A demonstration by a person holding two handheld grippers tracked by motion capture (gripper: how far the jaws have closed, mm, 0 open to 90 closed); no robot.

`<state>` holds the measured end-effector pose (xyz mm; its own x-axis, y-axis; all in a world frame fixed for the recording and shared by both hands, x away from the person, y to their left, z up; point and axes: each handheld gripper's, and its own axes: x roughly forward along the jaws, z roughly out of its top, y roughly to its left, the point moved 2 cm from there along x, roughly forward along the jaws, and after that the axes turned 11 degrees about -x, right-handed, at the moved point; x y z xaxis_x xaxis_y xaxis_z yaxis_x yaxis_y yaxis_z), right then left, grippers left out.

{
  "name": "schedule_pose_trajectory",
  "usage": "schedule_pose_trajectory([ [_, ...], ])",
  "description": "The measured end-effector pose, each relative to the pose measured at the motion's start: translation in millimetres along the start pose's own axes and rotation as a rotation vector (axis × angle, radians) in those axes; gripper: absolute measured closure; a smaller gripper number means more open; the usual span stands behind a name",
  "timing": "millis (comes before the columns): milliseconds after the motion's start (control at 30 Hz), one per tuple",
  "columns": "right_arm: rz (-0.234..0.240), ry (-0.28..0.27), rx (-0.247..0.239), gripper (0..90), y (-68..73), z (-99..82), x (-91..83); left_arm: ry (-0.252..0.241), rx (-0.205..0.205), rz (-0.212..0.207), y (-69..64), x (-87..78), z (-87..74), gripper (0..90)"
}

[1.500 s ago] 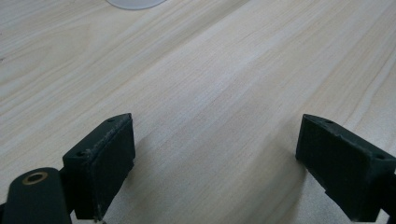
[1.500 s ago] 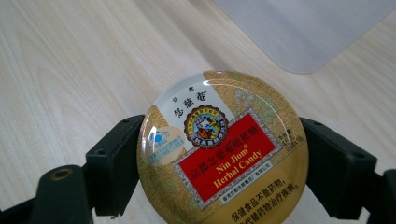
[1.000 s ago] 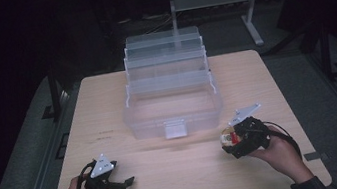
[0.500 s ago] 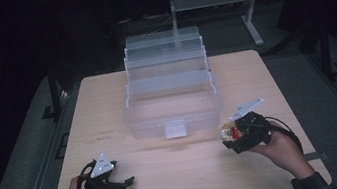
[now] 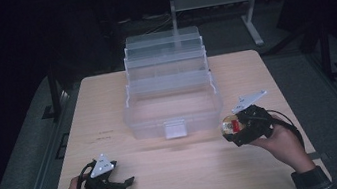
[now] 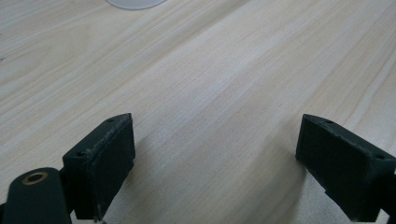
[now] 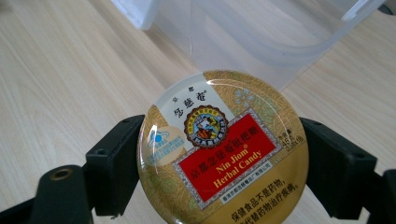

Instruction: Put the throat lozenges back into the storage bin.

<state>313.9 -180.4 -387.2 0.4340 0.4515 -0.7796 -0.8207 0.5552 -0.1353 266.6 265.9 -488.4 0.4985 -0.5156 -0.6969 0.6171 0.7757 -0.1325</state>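
Note:
My right gripper point(image 5: 232, 130) is shut on a round gold candy tin point(image 7: 223, 148) with a red label; both black jaws press its rim. The candy tin point(image 5: 230, 126) hangs just off the front right corner of a clear plastic tiered box point(image 5: 171, 91) that stands open in the middle of the table. At the front left, my left gripper point(image 5: 126, 182) rests low over the wood, held by a hand. My left gripper point(image 6: 215, 163) is open, with bare wood between its jaws.
The light wooden table point(image 5: 253, 69) has dark floor on all sides. A metal stand point(image 5: 251, 21) rises behind the far edge. Bare wood lies between the two hands in front of the box's latch point(image 5: 175, 129).
The right hand has drifted slightly lower and toward the front with the tin in its jaws. The left hand has stayed put.

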Motion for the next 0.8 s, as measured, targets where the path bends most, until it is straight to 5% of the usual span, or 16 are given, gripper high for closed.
schedule_pose_trajectory([
  [800, -0.016, -0.004, 0.004, 19.6, -25.4, 24.2, -0.1, -0.002, -0.003, 0.0, -0.2, 0.1, 0.0, 10.9],
])
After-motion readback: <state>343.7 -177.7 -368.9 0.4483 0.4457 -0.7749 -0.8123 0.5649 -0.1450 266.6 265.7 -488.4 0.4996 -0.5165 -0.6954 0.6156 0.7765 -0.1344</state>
